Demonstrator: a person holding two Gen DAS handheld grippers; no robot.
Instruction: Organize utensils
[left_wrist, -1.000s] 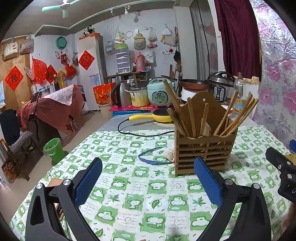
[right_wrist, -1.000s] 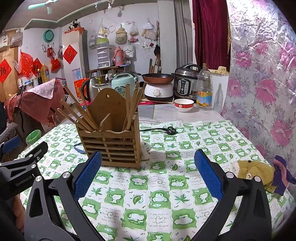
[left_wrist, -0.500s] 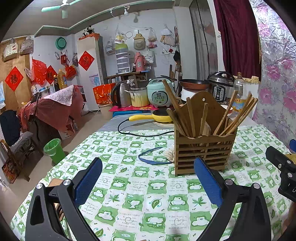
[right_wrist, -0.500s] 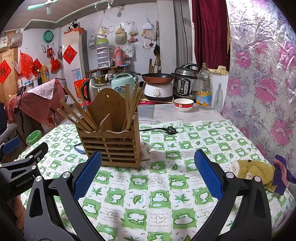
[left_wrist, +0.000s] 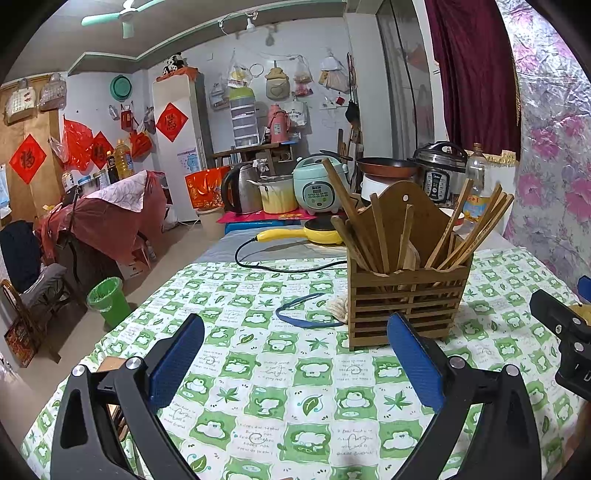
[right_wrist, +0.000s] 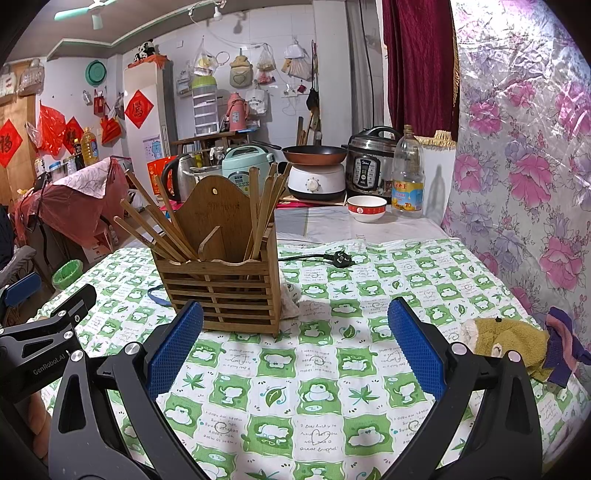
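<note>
Both my grippers hover empty over the worktop, with the utensil holder standing ahead of them.

My left gripper (left_wrist: 295, 363) has its blue fingers (left_wrist: 176, 363) spread wide with nothing between them, and my right gripper (right_wrist: 295, 349) is spread the same way. The slatted wooden utensil holder (left_wrist: 406, 299) stands upright on the green-checked worktop (left_wrist: 280, 398), at about 1 o'clock from my left gripper and 11 o'clock from my right. Wooden chopsticks (right_wrist: 155, 229) lean outward from its compartments on both sides of the tall back panel; what else is tucked inside I cannot quite make out. A blue band (left_wrist: 306, 317) lies just beside the holder's left foot. At 3 o'clock from my right gripper, well apart, sits a plush toy (right_wrist: 506, 341).
</note>
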